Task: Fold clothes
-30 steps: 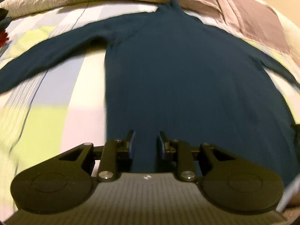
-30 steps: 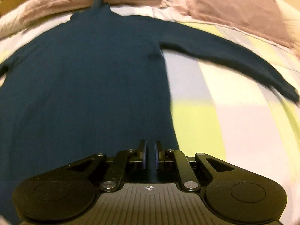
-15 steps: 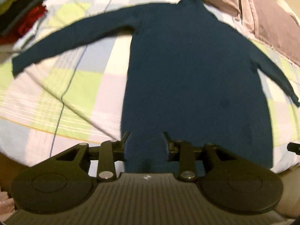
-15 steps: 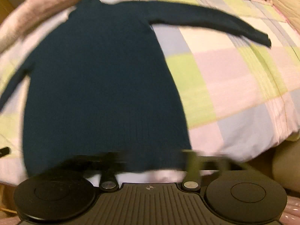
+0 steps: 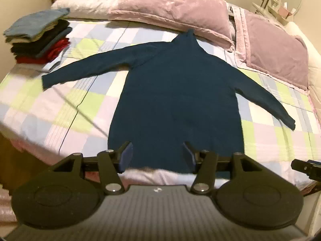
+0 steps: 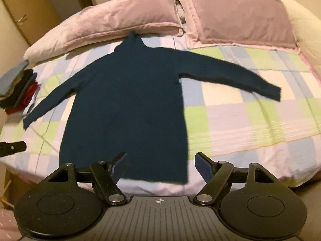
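Observation:
A dark teal turtleneck sweater lies flat on the bed, both sleeves spread out, collar toward the pillows. My left gripper hovers well above its hem with nothing between the fingers, and its jaws are opening. My right gripper hangs above the hem's right part, jaws wide open and empty. A tip of the right gripper shows at the right edge of the left wrist view. The left gripper's tip shows at the left edge of the right wrist view.
A stack of folded clothes sits at the bed's far left corner. Pink pillows line the head of the checkered bedspread. The bed's near edge lies just under both grippers.
Both grippers have risen and pulled back from the hem, so the whole sweater and bed now show. The right jaws went from shut to wide; the left jaws spread wider.

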